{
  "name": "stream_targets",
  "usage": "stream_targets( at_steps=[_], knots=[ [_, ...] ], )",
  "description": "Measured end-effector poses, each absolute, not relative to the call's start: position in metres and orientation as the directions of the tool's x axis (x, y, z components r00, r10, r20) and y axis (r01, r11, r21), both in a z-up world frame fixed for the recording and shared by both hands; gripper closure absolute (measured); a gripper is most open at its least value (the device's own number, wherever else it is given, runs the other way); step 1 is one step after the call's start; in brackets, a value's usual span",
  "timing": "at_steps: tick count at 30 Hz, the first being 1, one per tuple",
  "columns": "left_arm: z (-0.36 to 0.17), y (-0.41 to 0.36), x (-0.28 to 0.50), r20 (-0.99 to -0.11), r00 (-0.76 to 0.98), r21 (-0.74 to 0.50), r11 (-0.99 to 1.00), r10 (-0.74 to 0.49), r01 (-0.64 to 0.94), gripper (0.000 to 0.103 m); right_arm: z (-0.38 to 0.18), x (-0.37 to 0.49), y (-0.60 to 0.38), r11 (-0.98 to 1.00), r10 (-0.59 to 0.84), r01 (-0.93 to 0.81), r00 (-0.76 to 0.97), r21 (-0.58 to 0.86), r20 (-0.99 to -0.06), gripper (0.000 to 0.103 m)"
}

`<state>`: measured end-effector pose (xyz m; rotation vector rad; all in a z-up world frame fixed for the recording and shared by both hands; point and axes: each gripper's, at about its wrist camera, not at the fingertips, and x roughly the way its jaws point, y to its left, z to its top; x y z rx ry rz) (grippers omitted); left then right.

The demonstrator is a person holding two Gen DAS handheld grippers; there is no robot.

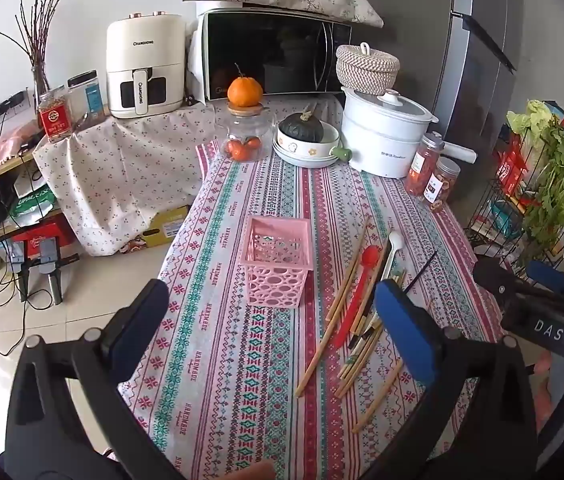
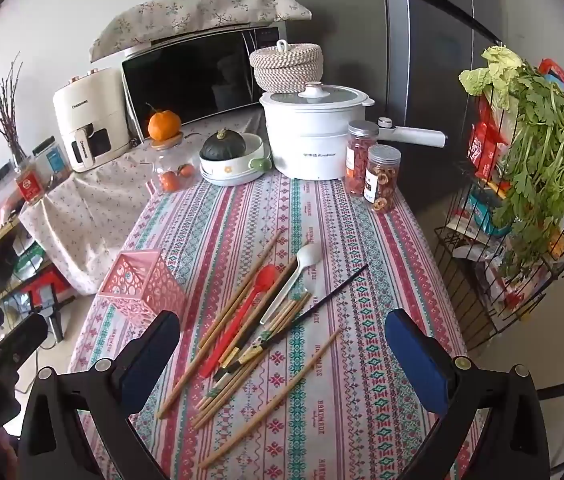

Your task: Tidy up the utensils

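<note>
A pink perforated holder (image 1: 276, 264) stands upright and empty on the patterned tablecloth (image 1: 242, 360); it also shows in the right wrist view (image 2: 142, 292). To its right lies a loose pile of utensils: a red spoon (image 2: 242, 320), a white spoon (image 2: 293, 276), several wooden chopsticks (image 2: 266, 396) and a dark chopstick (image 2: 329, 292). My left gripper (image 1: 270, 320) is open and empty, hovering in front of the holder. My right gripper (image 2: 282, 356) is open and empty, hovering over the near end of the pile. The red spoon (image 1: 357, 292) shows in the left view too.
At the table's far end stand a white electric pot (image 2: 313, 136), two snack jars (image 2: 377, 176), a bowl with a green squash (image 2: 230, 156) and a glass jar topped by an orange (image 2: 166, 148). A wire rack with greens (image 2: 521, 184) stands to the right.
</note>
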<state>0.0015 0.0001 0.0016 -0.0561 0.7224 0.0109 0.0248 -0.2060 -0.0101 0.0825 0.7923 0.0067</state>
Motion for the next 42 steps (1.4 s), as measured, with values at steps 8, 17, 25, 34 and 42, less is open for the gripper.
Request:
stream_targets(
  at_steps=[8,17,25,34,42],
  knots=[
    [0.0018,0.0015,0.0,-0.657,0.753,-0.053,0.998,-0.015,-0.026,0.0,-0.0109,0.0254,-0.2059,0.997,0.038,0.026,0.696,0.078,-0.717,0.0],
    [-0.0027,-0.0012,-0.0027,-0.661,0.751,-0.046,0.999,-0.017,-0.018,0.001,-0.0107,0.0254,-0.206,0.996,0.041,0.025,0.695,0.082,-0.718,0.0],
    [-0.003,-0.0035,-0.003,-0.661,0.75,-0.04,0.999,-0.017,-0.013,0.001,-0.0107,0.0256,-0.2062,0.996,0.043,0.026,0.695,0.084,-0.718,0.0],
    [-0.004,-0.0046,-0.0034,-0.661,0.75,-0.036,0.999,-0.014,-0.014,0.001,-0.0102,0.025,-0.2065,0.996,0.044,0.025,0.695,0.085,-0.718,0.0],
    [-0.0046,-0.0043,-0.0041,-0.659,0.752,-0.036,0.999,-0.014,-0.013,0.001,-0.0108,0.0272,-0.202,0.996,0.042,0.027,0.701,0.086,-0.712,0.0]
  ],
)
